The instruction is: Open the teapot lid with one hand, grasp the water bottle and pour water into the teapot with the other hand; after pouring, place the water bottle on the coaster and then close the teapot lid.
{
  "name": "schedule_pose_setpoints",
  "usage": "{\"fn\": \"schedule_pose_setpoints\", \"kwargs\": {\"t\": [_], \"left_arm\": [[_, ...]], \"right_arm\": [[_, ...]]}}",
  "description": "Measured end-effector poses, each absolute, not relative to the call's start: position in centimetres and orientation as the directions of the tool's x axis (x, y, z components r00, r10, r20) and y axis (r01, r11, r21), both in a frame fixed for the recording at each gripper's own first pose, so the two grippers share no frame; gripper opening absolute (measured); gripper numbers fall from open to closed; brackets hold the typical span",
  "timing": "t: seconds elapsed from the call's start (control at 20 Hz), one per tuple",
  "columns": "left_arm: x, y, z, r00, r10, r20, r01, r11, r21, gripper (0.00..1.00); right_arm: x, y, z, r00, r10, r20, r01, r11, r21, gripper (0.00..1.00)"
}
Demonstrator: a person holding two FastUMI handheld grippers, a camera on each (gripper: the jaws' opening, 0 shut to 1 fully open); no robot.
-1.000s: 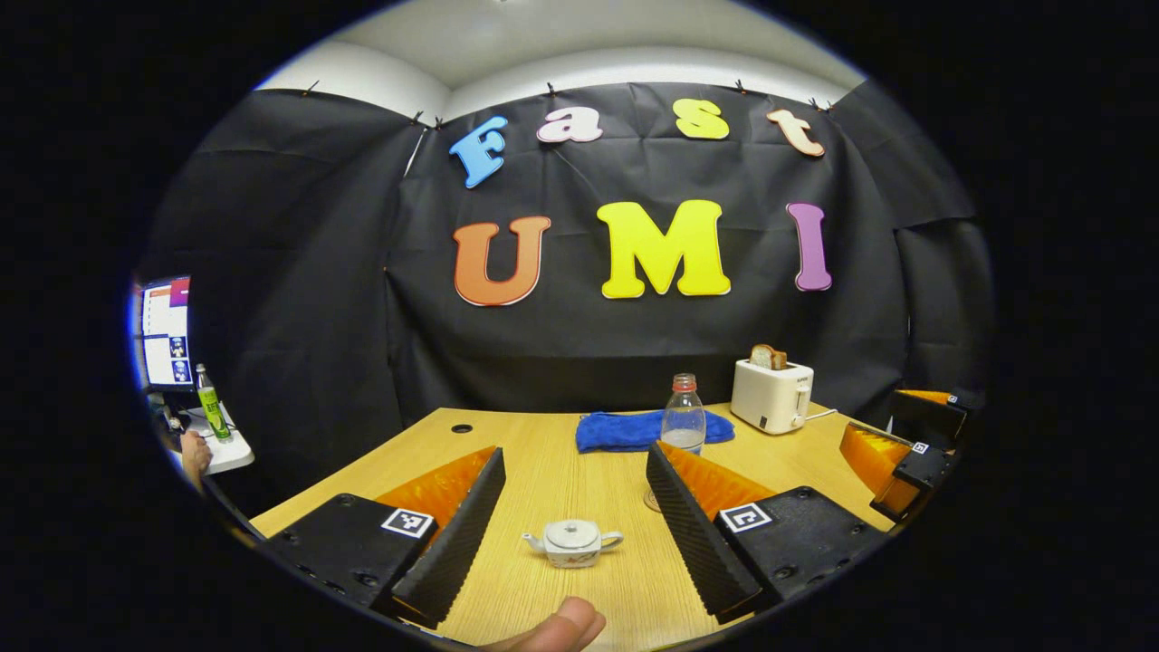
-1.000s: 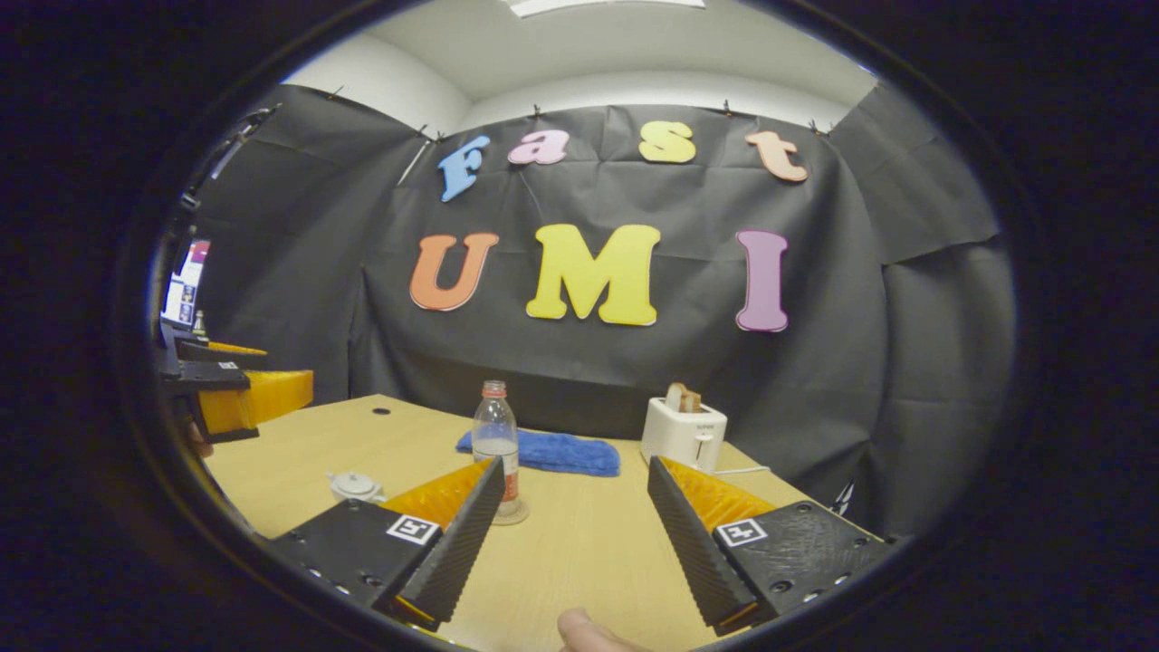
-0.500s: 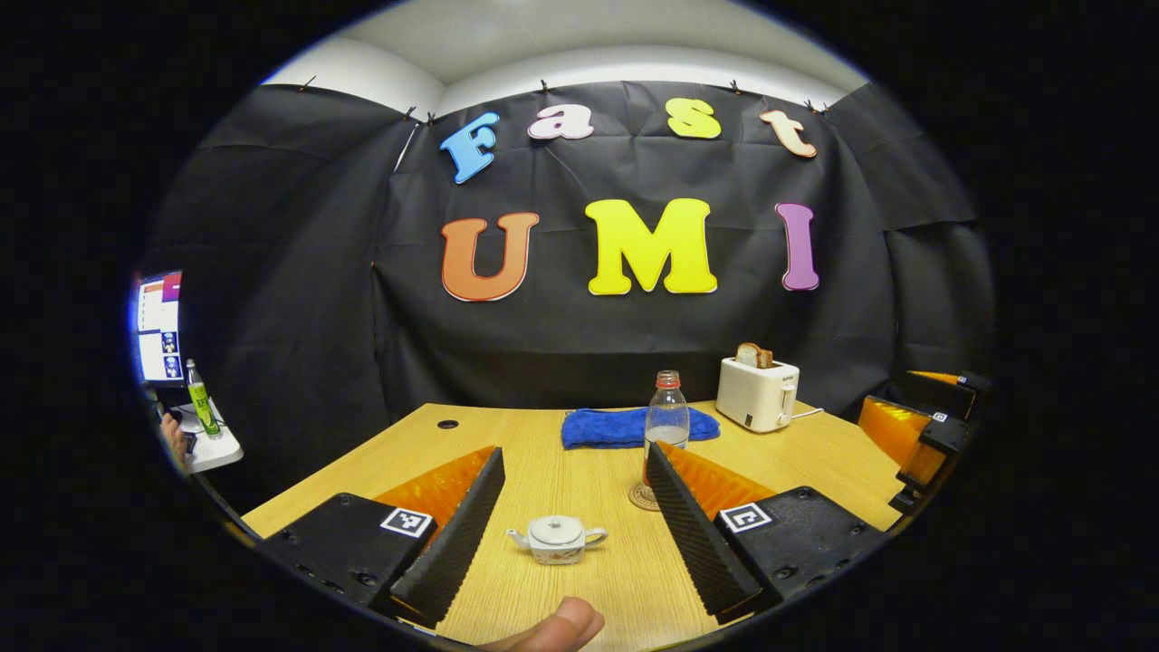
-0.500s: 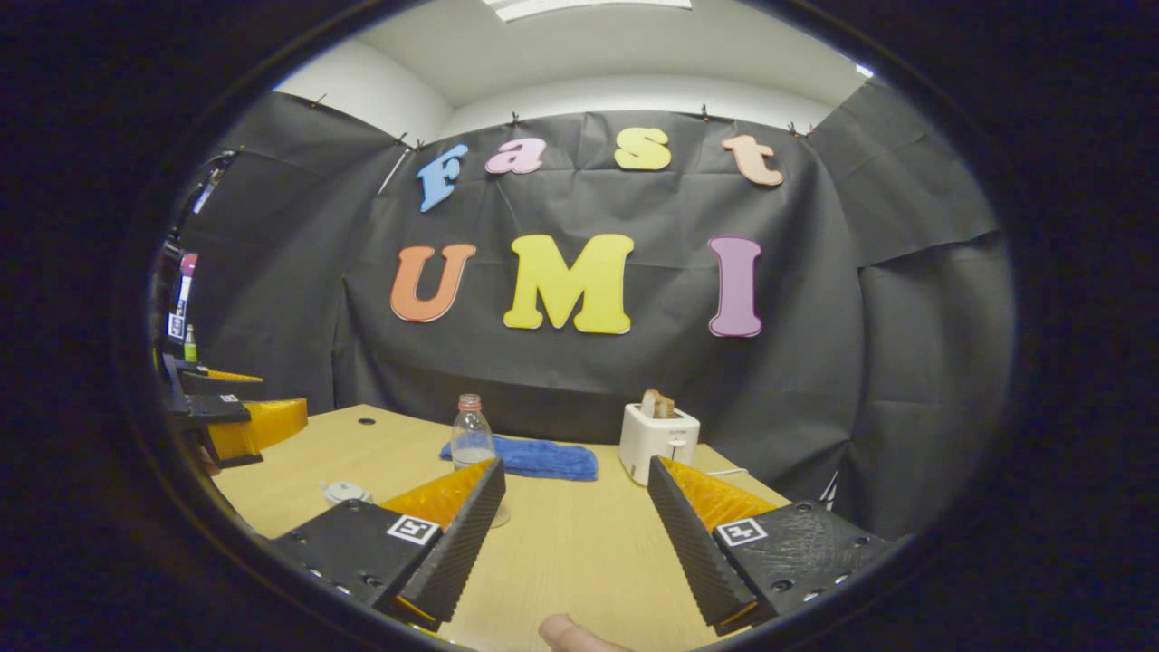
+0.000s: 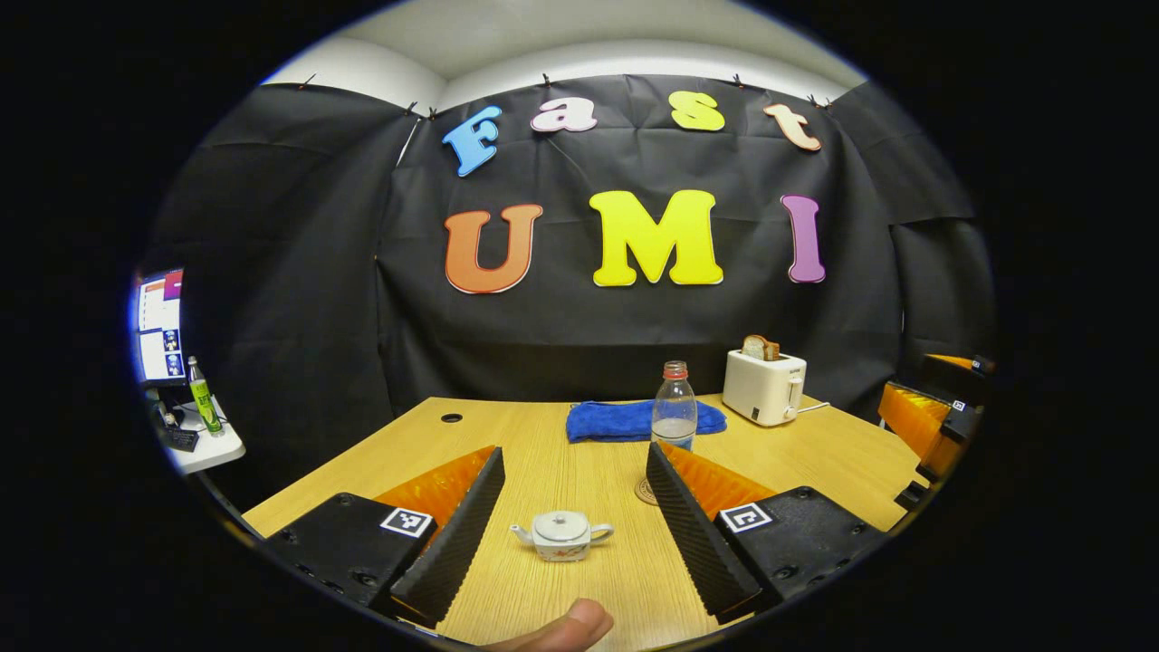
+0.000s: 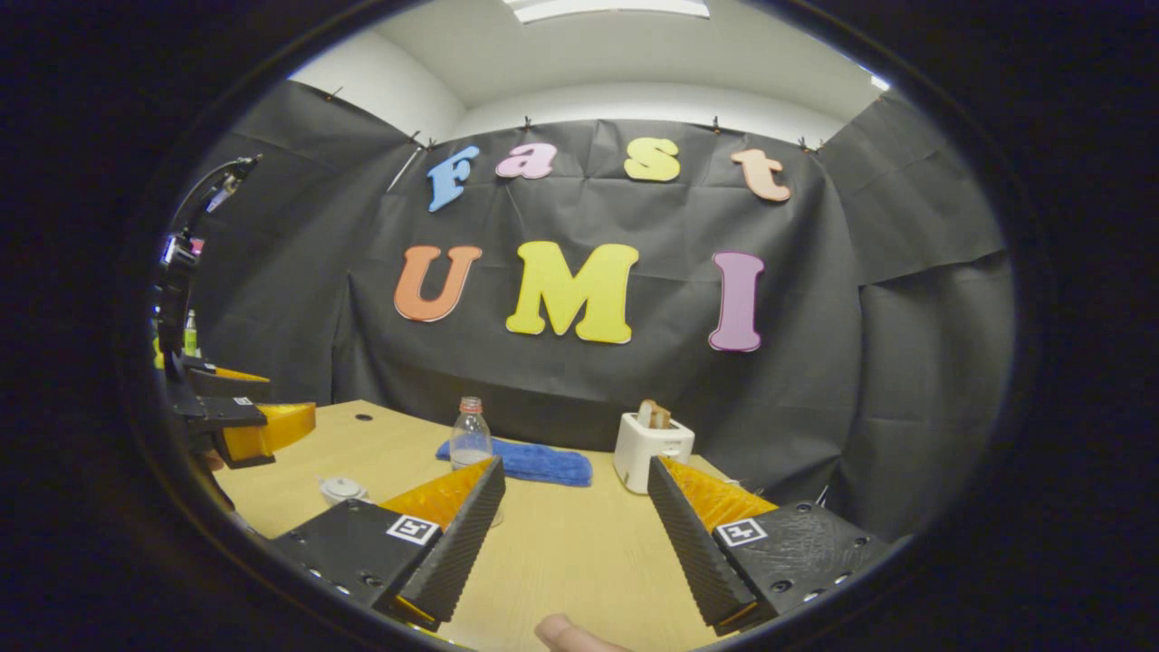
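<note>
A small white teapot [image 5: 561,535] with its lid on sits on the wooden table [image 5: 561,453], straight ahead of my left gripper [image 5: 574,480], which is open and holds nothing. Behind it a clear water bottle [image 5: 675,413] with a red cap stands upright on a round coaster [image 5: 645,492], partly hidden by one finger. In the right gripper view the teapot [image 6: 342,489] is at the far left and the bottle [image 6: 471,436] stands behind the left finger. My right gripper [image 6: 576,487] is open and empty above the table.
A blue cloth [image 5: 634,420] lies at the back of the table, next to a white toaster [image 5: 765,388] with a slice of bread in it. A side shelf [image 5: 204,448] with a green bottle and a screen stands off to the left.
Both grippers have drawn back and risen slightly, so the teapot, bottle and toaster look smaller and farther off. Both stay open. Nothing on the table has moved.
</note>
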State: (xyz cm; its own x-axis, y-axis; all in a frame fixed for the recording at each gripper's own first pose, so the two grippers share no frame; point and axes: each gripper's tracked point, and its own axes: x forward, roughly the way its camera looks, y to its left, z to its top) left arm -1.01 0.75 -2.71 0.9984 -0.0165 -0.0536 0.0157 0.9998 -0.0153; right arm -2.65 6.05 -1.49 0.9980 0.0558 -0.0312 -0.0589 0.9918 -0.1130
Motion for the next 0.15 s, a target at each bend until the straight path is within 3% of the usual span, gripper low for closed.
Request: {"fn": "schedule_pose_setpoints", "kwargs": {"t": [0.15], "left_arm": [[-0.94,0.84,-2.81,0.998,-0.011,-0.054,0.011,1.0,-0.011,0.99]], "right_arm": [[-2.48,6.02,-1.91,0.997,0.061,-0.048,-0.065,0.992,-0.105,0.95]]}}
